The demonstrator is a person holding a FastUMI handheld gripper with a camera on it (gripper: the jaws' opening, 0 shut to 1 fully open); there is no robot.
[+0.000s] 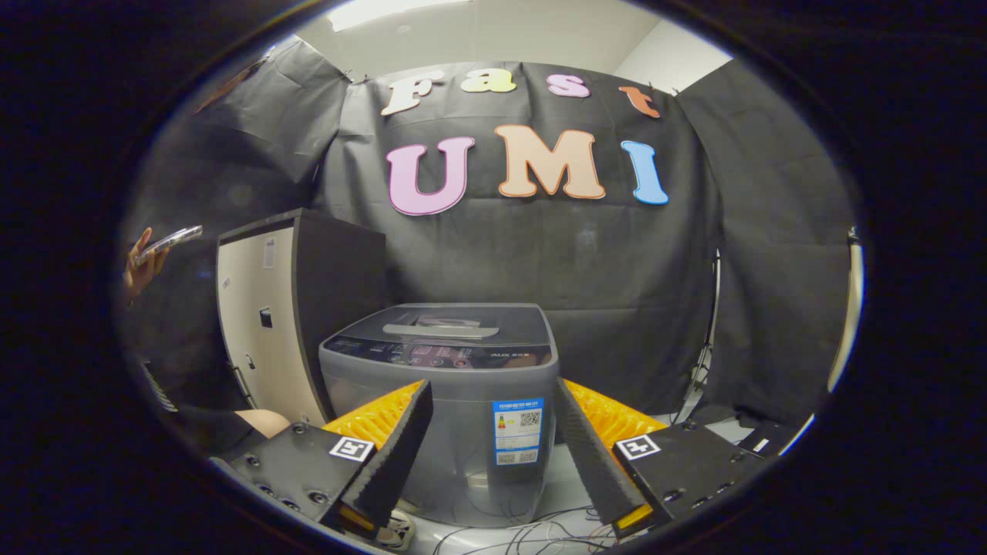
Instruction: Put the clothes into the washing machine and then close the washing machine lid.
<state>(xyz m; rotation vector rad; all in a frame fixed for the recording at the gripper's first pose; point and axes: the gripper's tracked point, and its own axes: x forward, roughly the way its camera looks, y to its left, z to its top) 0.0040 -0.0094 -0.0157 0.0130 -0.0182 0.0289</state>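
Your gripper (pixel 493 432) is spread wide, its two fingers (pixel 397 447) well apart and holding nothing at all. Straight ahead of you, framed in the gap between those fingers, stands the washing machine (pixel 443 408), a grey top-loader sitting on the floor. Its lid (pixel 447 324) lies flat and down over the top, with a pale handle strip across the middle and a dark control panel (pixel 439 356) running along the near edge. On the front face, to the right of centre, there's a blue and white label (pixel 517 432). Whether your fingertips are touching the machine's body or just in front of it, you can't tell from here; they flank it left and right.

To the left of the machine, and a little further back, stands a tall cabinet (pixel 266 316) with a pale door and dark sides. Further left again, a person's hand (pixel 139 266) holds up a phone (pixel 168 242). Loose cables (pixel 532 532) trail across the floor near the base of the machine, just in front of it. On the far right a light stand (pixel 705 347) leans against the black cloth wall (pixel 617 270).
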